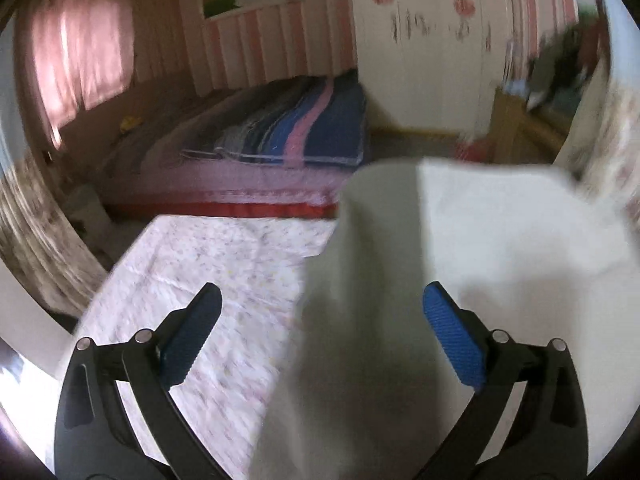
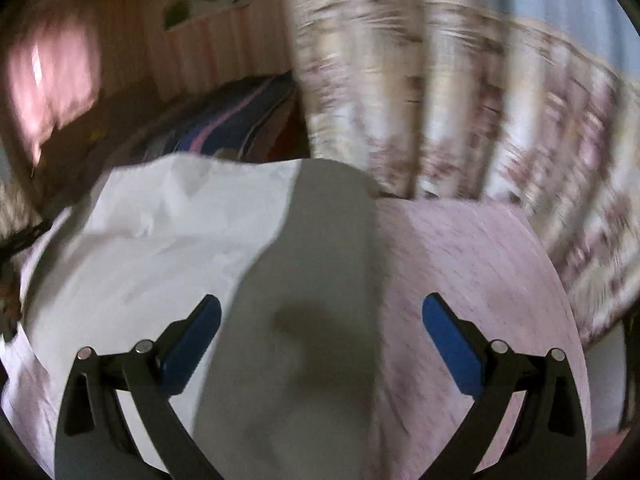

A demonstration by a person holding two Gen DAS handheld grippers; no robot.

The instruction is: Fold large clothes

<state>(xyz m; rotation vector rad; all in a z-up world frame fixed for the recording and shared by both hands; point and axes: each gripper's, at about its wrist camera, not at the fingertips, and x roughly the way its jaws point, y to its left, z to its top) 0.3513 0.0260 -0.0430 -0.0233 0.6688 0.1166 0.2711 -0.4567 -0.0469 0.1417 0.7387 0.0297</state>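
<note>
A large white garment (image 1: 500,232) lies on a table with a pale pink floral cloth (image 1: 208,256). In the left wrist view a raised fold of it (image 1: 360,280) stands between the open blue-padded fingers of my left gripper (image 1: 320,312), not pinched. In the right wrist view the garment (image 2: 152,248) spreads to the left, and a grey shaded fold (image 2: 304,300) rises between the open fingers of my right gripper (image 2: 320,316). Both views are motion-blurred.
A bed with a striped blue and pink blanket (image 1: 288,128) stands beyond the table. A white wardrobe (image 1: 420,40) is at the back, a patterned curtain (image 2: 460,100) hangs close behind the table on the right, and a pink window curtain (image 1: 80,40) at the far left.
</note>
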